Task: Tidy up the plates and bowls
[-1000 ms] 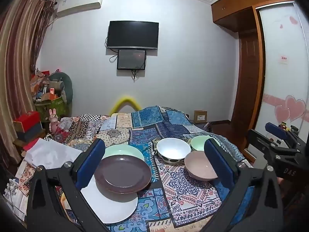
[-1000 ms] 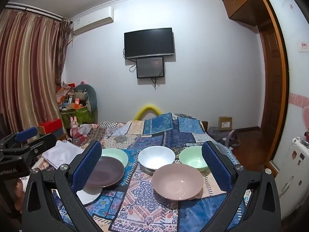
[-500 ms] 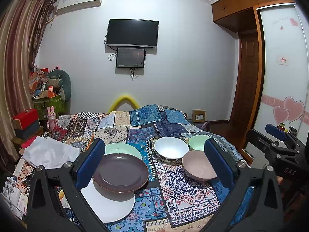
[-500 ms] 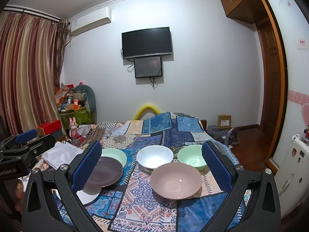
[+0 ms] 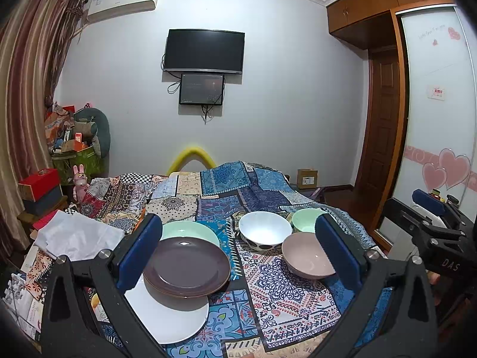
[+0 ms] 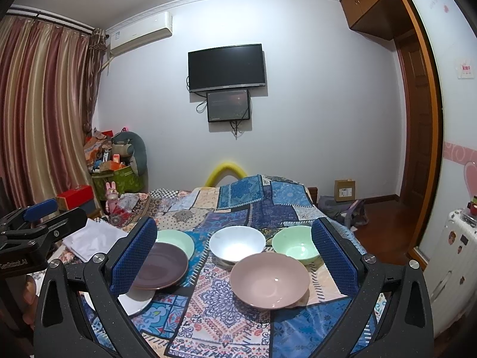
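Note:
On a patchwork-covered bed lie three plates and three bowls. A dark purple plate overlaps a white plate and a pale green plate. To the right stand a white bowl, a green bowl and a pink bowl. My left gripper is open above the near edge, empty. My right gripper is open too, with the pink bowl framed between its fingers but apart from them.
White folded cloth lies at the bed's left. A red box, a pink rabbit toy and a cluttered green bin stand by the curtain. A wooden door and wardrobe are at the right.
Both views have tilted up slightly, so the dishes sit a little lower in frame. Nothing on the bed has moved, and both grippers stay open.

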